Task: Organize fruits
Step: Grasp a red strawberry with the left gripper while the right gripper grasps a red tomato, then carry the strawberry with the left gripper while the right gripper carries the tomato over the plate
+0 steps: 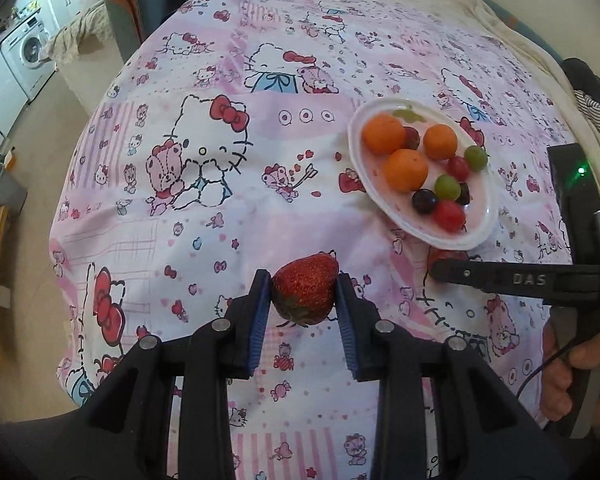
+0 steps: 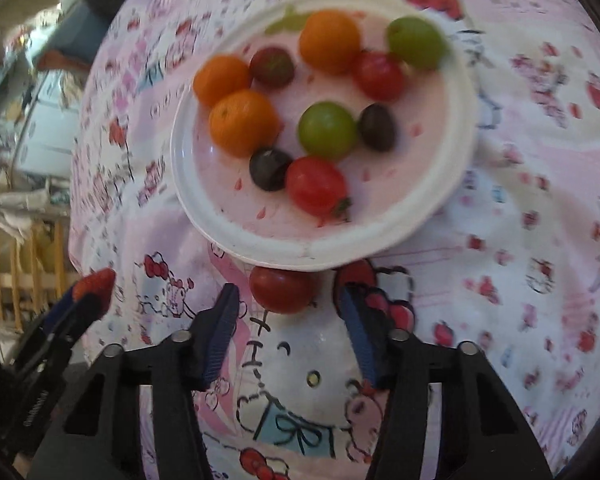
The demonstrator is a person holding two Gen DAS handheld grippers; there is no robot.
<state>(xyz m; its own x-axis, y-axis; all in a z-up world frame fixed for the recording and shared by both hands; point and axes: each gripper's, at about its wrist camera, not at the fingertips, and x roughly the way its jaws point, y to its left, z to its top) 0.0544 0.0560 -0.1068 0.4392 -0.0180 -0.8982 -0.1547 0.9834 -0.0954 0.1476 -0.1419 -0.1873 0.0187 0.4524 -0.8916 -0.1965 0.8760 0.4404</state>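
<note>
**A:** What do I have on the left?

**B:** My left gripper (image 1: pixel 303 292) is clamped on a strawberry (image 1: pixel 305 294), low in the middle of the left wrist view, both blue pads pressed against its sides. Its underside is dark and I can't make out why.

**A:** And the right?

**B:** My right gripper (image 2: pixel 287 310) has its jaws apart around a cherry tomato (image 2: pixel 282 289) lying on the tablecloth (image 2: pixel 520 208), just below the rim of the plate (image 2: pixel 432 216). The pads aren't touching it. In the left wrist view that tomato is almost wholly hidden behind the right gripper's finger at the right edge.

**A:** The plate?

**B:** Upper middle of the right wrist view: three oranges (image 2: pixel 244 122), two green grapes (image 2: pixel 327 130), dark grapes and more red tomatoes. That picture is smeared, so I can't tell the dark red piece near the top apart from the rest.

**A:** Anything cut off?

**B:** A hand (image 1: pixel 572 376) shows partly at the lower right of the left view.
</note>
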